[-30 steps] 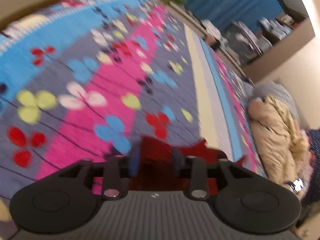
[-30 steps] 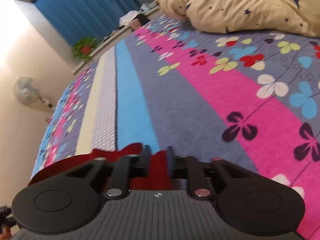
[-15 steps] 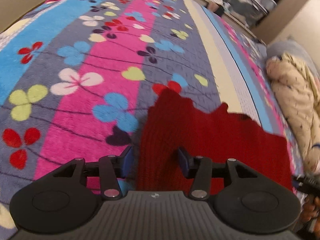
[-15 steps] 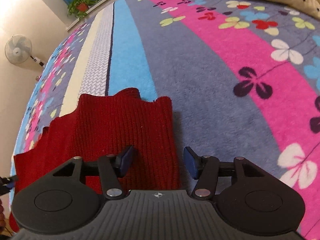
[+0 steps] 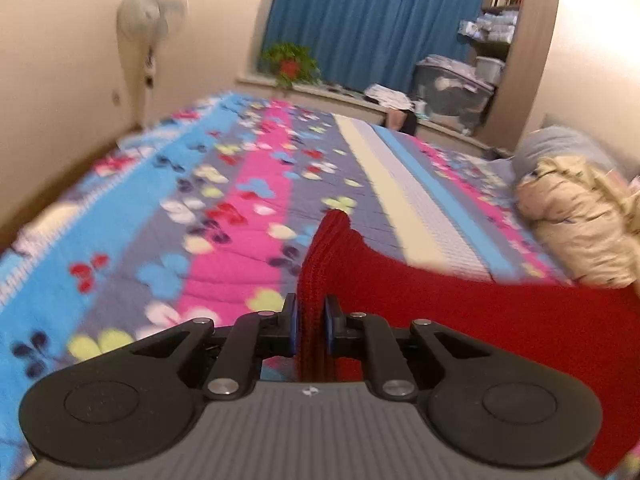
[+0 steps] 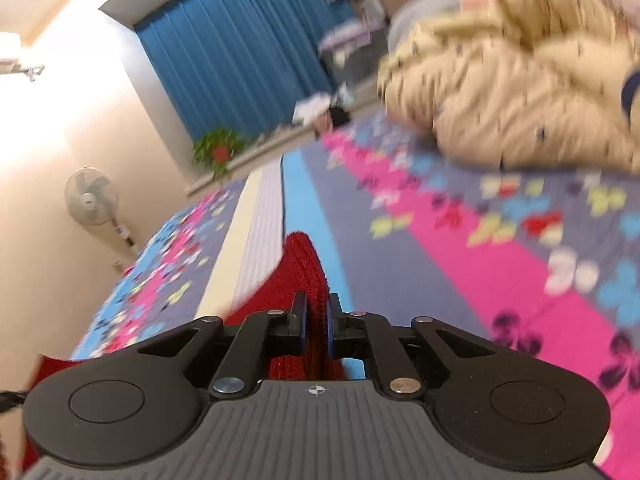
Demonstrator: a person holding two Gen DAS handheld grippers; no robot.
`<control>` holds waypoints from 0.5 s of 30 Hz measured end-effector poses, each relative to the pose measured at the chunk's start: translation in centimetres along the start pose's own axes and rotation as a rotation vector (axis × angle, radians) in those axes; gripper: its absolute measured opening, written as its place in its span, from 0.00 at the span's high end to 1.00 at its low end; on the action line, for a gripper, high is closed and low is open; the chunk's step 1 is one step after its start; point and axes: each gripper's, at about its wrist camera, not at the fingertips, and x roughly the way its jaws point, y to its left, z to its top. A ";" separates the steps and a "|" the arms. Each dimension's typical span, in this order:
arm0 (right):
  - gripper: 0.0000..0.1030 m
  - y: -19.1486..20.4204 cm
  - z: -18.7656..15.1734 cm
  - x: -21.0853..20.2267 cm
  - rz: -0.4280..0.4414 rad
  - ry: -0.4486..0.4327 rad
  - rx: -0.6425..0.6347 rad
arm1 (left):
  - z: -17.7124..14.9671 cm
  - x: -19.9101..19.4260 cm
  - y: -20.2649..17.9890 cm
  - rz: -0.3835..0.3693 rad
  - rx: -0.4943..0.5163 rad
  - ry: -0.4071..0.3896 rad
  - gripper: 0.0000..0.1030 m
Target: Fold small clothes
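Gripping red knit garment — left tongs, right tongs both clamped — above bedspread.

Half a second earlier, both grippers stood open over the red knit garment, which lay flat on the bedspread. The left gripper has now closed its jaws on a bunched edge of the garment. The right gripper has likewise closed on the opposite edge. The garment has risen off the bedspread and stretches between the two grippers. Both cameras have tilted upward, bringing the blue curtain, the fan and the plant into view.
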 end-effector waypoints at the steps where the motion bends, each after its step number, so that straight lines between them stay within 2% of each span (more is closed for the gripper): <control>1: 0.92 -0.1 -0.3 1.4 -0.035 0.058 -0.006 | -0.2 1.0 -0.1 0.021 0.010 0.034 0.86; 4: 0.92 -0.2 -2.1 5.4 -0.142 0.252 -0.047 | -1.5 4.3 -0.1 0.064 0.029 0.204 0.86; 5: 0.92 0.1 -2.6 6.1 -0.165 0.278 -0.071 | -1.8 4.8 -0.2 0.079 0.029 0.225 0.86; 8: 0.92 1.5 -1.9 5.2 -0.138 0.188 -0.091 | -1.3 3.9 -0.6 0.070 0.032 0.150 0.86; 9: 0.92 1.4 -1.8 5.2 -0.143 0.184 -0.097 | -1.2 3.5 -0.6 0.068 0.031 0.133 0.86; 11: 0.92 0.8 -2.7 6.4 -0.194 0.272 -0.091 | -1.7 4.1 -0.8 0.082 0.043 0.166 0.86; 13: 0.90 0.0 -3.6 7.4 -0.194 0.369 -0.059 | -2.4 5.1 -0.7 0.084 0.049 0.260 0.83; 14: 0.90 0.1 -3.7 7.2 -0.200 0.362 -0.062 | -2.5 5.2 -0.5 0.082 0.041 0.289 0.80; 15: 0.87 0.4 -3.6 6.5 -0.200 0.335 -0.074 | -2.5 4.9 -0.2 0.086 0.030 0.285 0.75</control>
